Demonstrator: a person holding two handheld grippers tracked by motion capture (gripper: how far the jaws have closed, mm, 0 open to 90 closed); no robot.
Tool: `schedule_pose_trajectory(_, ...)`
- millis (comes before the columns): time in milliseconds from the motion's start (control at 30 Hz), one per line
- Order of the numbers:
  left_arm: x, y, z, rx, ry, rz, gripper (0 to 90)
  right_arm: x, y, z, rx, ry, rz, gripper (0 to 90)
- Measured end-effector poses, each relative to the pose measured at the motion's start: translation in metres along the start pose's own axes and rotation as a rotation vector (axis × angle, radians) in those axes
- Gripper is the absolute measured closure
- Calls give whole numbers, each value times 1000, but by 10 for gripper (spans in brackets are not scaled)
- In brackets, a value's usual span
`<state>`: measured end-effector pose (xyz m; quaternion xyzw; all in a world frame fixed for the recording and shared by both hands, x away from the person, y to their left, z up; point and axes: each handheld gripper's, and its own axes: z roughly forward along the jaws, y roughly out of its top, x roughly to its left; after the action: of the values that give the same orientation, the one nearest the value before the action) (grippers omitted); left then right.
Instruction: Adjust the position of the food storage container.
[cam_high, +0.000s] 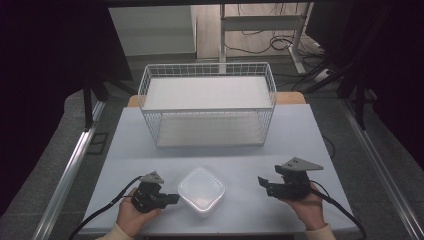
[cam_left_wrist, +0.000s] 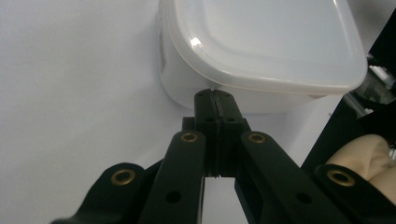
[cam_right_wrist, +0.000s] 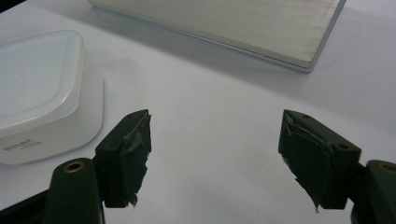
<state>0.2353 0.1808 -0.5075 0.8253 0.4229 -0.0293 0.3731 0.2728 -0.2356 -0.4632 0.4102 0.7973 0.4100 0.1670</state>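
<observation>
Resting near the front edge of the table (cam_high: 150, 150), the left gripper (cam_high: 172, 199) points its tip at the left side of a lidded translucent plastic container (cam_high: 201, 191), which stands on the table's near half between the two grippers. In the left gripper view the jaws are pressed flat together with nothing between them, their tip just under the lid's rim (cam_left_wrist: 243, 84), touching it or very nearly so; I cannot tell which. The container (cam_left_wrist: 261, 42) stands upright with its lid seated.

Farther right, the right gripper (cam_high: 262, 182) hovers apart from the container with its jaws spread wide and empty. Beyond the container stands a two-tier white wire rack (cam_high: 207, 102), both shelves bare.

Risks, as I judge them: closed jaws nudging a light container from one side could slide it rightward or tip it, since nothing braces the far side. If the tip catches under the rim, the lid may pop loose. The right gripper's worn, ragged pads (cam_right_wrist: 135, 144) may slip on smooth plastic.

The left gripper view shows the tip against the rim, which the high view is too coarse to resolve. The right gripper view shows small print low on the container's wall (cam_right_wrist: 21, 148) and the rack's lower shelf board (cam_right_wrist: 243, 28). The high view alone gives the whole layout.
</observation>
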Motion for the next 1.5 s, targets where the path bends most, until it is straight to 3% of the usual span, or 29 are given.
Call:
schedule_pose_trajectory(100,3,4,3,-8,-19,-22,900,0,0,0,1,0,1,256)
schedule_pose_trajectory(267,1,13,9,3,12,7,900,0,0,1,3,-1,3,256)
schedule_pose_trajectory(500,5,24,15,3,18,6,900,-1,0,1,4,-2,2,256)
schedule_pose_trajectory(900,8,57,37,0,18,15,900,-2,-1,2,9,-2,7,257)
schedule_pose_trajectory(1100,7,63,43,0,14,7,900,-2,-2,2,10,0,9,256)
schedule_pose_trajectory(1300,8,63,39,-10,14,16,900,-2,-2,2,12,4,10,257)
schedule_pose_trajectory(1400,6,59,27,-30,29,38,900,-1,-2,1,11,20,7,256)
schedule_pose_trajectory(1500,6,55,18,-56,38,29,876,0,-2,0,6,52,5,252)
